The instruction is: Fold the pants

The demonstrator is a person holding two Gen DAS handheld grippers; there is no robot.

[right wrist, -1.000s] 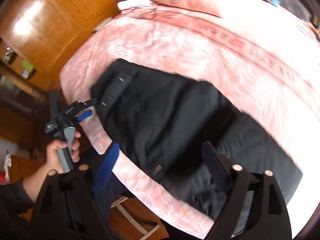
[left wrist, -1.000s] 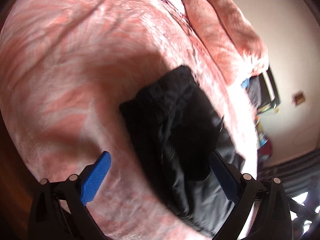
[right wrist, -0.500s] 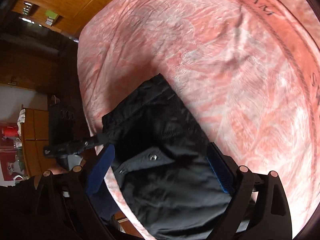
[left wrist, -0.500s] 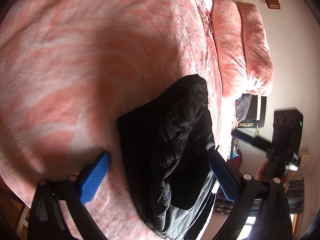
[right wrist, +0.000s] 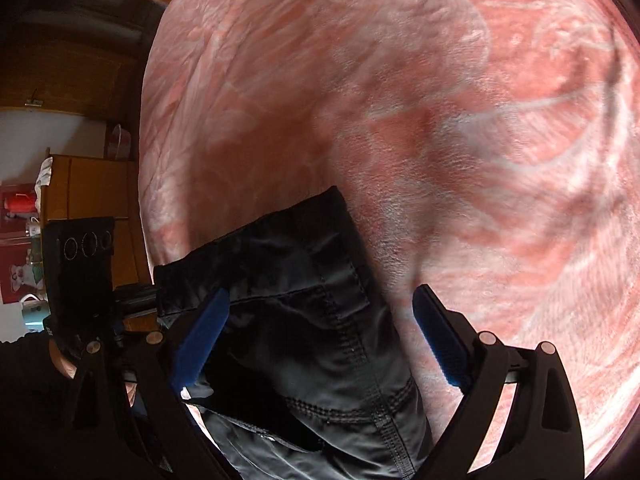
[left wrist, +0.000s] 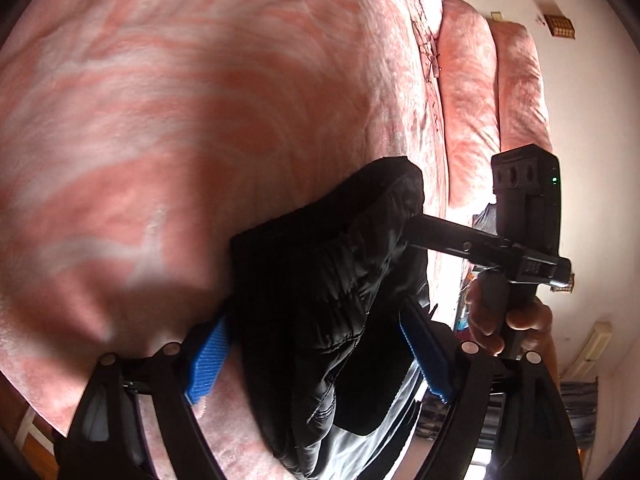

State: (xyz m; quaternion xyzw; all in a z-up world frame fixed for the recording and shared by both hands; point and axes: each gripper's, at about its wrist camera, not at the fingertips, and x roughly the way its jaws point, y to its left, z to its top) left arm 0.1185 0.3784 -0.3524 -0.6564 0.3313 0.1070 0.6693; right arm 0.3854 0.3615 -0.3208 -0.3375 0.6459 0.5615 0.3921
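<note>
pants lie on the bed, between both grippers' jaws; left gripper closing, not yet pinching; right gripper open, pants' edge inside.

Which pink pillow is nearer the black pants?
The pillow lying right beside the bedspread; the other pillow sits behind it, by the wall, farther from the pants.

Left gripper points obliquely downward, blue pads set apart, jaws closing with black cloth between them. Right gripper pitched steeply down, jaws wide, pads not pressing. Right hand wraps its handle.
</note>
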